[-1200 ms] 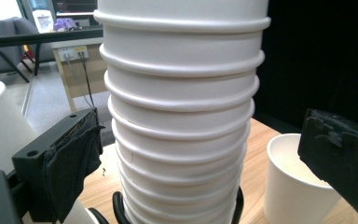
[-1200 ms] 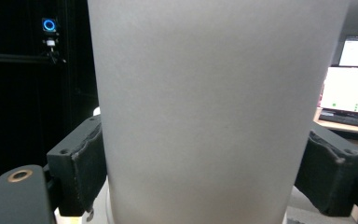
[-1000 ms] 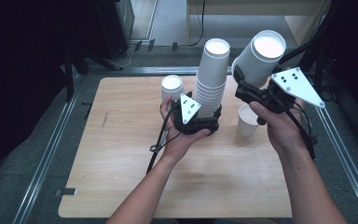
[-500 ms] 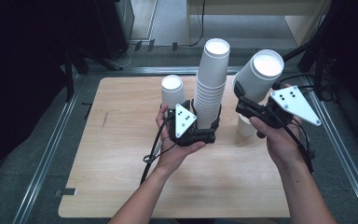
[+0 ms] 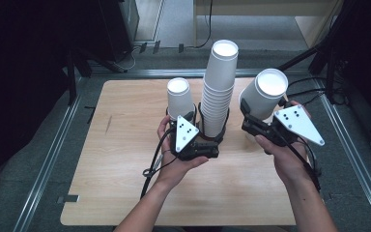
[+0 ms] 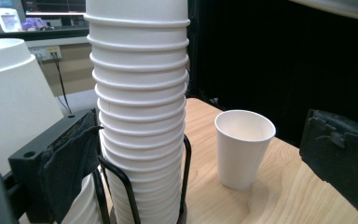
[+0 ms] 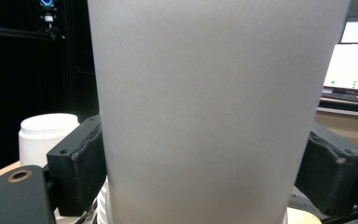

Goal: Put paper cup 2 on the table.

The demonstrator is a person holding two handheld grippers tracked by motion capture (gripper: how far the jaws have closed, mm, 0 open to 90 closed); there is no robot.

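While the right tongs [image 5: 251, 118] clamp an upside-down paper cup [image 5: 265, 94] and the left tongs [image 5: 200, 137] stand wide around the cup stack [image 5: 218, 92], lower squarely onto the upright cup [image 6: 242, 147].

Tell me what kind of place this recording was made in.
Probably a lab or test workspace, not a home or café. A small wooden table sits inside a metal rail frame, cables run across the grey floor, and computer monitors glow behind it.
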